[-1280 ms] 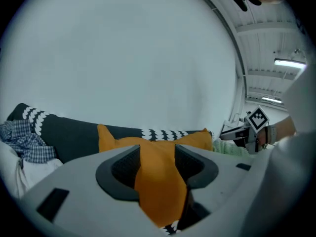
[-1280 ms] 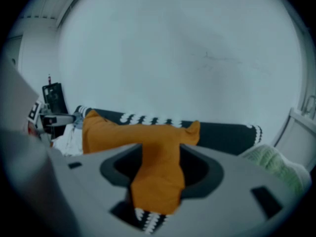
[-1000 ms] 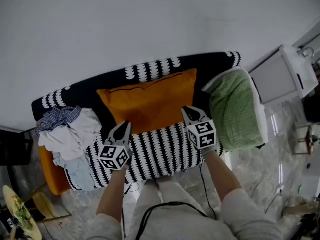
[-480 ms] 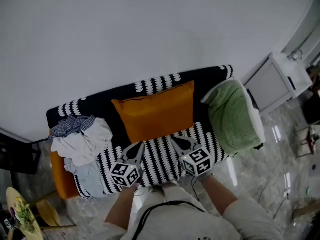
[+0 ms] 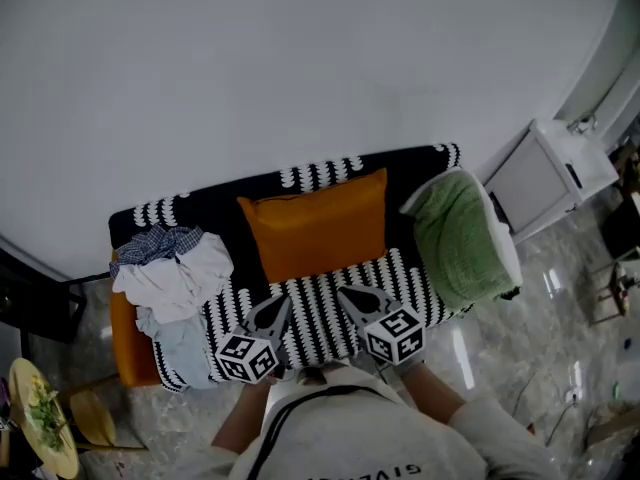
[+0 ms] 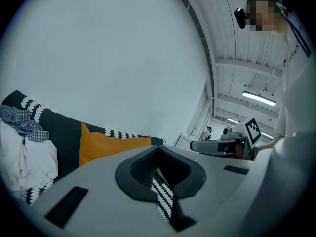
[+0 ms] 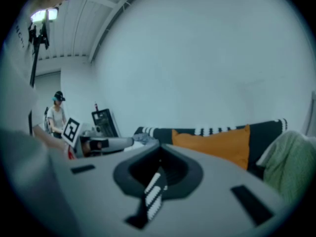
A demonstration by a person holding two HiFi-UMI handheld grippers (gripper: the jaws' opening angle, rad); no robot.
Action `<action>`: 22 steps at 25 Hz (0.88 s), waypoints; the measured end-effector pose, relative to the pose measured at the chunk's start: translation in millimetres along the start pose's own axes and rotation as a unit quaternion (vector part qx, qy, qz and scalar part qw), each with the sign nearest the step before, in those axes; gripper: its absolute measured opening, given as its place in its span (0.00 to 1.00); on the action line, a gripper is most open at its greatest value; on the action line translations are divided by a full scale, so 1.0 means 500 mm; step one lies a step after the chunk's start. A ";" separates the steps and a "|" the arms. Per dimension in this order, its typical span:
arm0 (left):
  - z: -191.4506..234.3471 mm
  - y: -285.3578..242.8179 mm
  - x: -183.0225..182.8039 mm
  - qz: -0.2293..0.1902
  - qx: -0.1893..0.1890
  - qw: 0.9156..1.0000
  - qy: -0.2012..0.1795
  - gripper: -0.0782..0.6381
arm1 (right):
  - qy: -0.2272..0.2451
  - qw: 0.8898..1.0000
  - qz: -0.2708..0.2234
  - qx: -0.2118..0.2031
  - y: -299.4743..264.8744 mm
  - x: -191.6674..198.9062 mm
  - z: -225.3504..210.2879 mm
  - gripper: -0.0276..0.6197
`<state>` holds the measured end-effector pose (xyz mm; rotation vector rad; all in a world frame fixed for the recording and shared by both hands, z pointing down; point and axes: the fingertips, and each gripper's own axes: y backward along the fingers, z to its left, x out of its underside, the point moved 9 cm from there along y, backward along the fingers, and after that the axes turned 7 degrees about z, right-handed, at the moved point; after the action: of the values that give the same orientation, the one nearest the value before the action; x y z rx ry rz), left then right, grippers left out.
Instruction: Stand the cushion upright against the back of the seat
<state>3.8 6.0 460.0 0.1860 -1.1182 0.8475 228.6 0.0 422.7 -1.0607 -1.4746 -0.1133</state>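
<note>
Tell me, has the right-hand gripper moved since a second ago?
Yes. The right gripper has drawn back from the orange cushion toward the person, now over the striped seat.

Green blanket (image 5: 460,238), heap of clothes (image 5: 172,280), white cabinet (image 5: 545,173)

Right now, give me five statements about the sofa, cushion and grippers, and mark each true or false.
1. The cushion stands upright against the sofa back. True.
2. The left gripper holds the cushion. False: it is shut, empty and apart from it.
3. A green blanket drapes one end of the sofa. True.
4. The clothes lie on the cushion. False: they lie beside it, at the other end.
5. The right gripper is open. False: it is shut.
</note>
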 end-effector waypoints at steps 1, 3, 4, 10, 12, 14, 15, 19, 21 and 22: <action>-0.007 0.008 0.001 0.000 0.002 1.000 0.000 0.14 | 0.002 1.000 -0.002 -0.003 0.008 0.000 0.008 0.07; -0.021 0.020 0.002 -0.001 0.008 1.000 0.000 0.14 | 0.005 1.000 -0.008 -0.006 0.024 -0.003 0.017 0.07; -0.029 0.024 0.001 -0.002 0.010 1.000 -0.002 0.14 | 0.006 1.000 -0.010 -0.007 0.031 -0.005 0.019 0.07; -0.062 0.050 -0.012 -0.011 0.022 1.000 -0.016 0.14 | 0.017 1.000 -0.009 -0.014 0.063 -0.010 0.043 0.07; -0.063 0.060 -0.010 -0.013 0.023 1.000 -0.016 0.14 | 0.017 1.000 -0.007 -0.017 0.065 -0.006 0.054 0.07; -0.061 0.069 -0.010 -0.015 0.023 1.000 -0.013 0.14 | 0.016 1.000 -0.008 -0.022 0.063 -0.005 0.064 0.07; -0.060 0.073 -0.008 -0.016 0.023 1.000 -0.011 0.14 | 0.016 1.000 -0.008 -0.024 0.063 -0.004 0.069 0.07; -0.062 0.085 0.005 -0.016 0.028 0.999 0.003 0.14 | 0.014 0.999 -0.006 -0.030 0.069 0.002 0.086 0.07; -0.060 0.089 0.017 -0.014 0.029 0.999 0.008 0.14 | 0.012 0.999 -0.001 -0.032 0.069 0.012 0.094 0.07; -0.057 0.090 0.021 -0.013 0.030 0.999 0.009 0.14 | 0.011 0.999 0.002 -0.034 0.067 0.017 0.098 0.07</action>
<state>-4.9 57.2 443.9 0.2416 -1.0717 0.8597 215.4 54.4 401.4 -1.1128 -1.4586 -0.1720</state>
